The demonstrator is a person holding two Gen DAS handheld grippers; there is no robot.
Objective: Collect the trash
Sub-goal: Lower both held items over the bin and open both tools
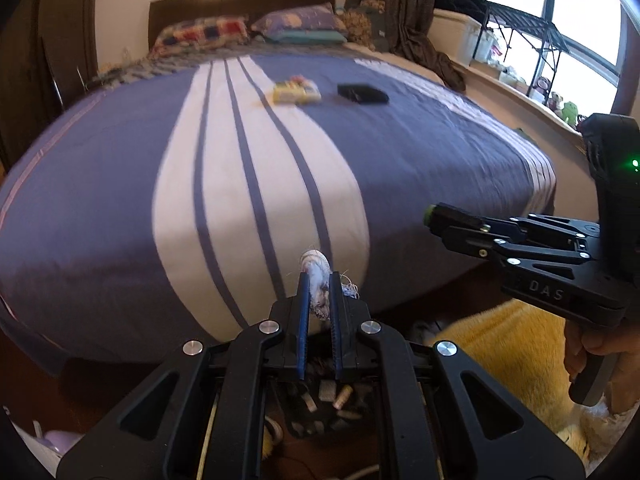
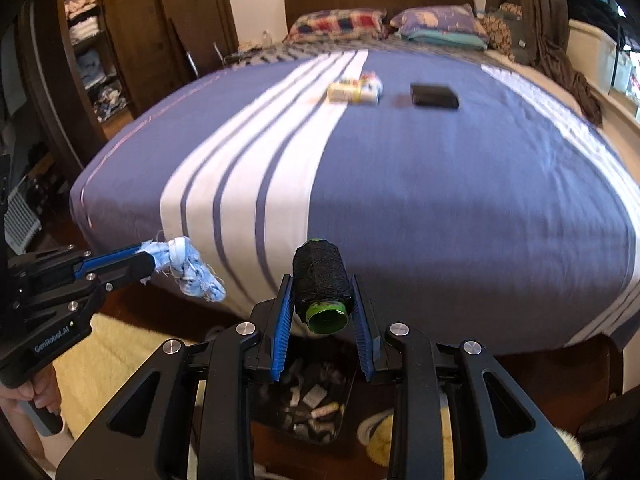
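Disposal step, judged: left gripper clamped on a frayed pale-blue cloth scrap; right gripper clamped on a black thread spool with green core; both poised above the dark floor bin; next, release over it.

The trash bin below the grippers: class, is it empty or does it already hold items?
It holds items. The trash bin shows small scraps and a spool-like piece inside, beneath the right gripper.

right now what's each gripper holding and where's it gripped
The left gripper pinches a frayed blue-white fabric scrap at one end. The right gripper clamps a black thread spool across its wound sides.
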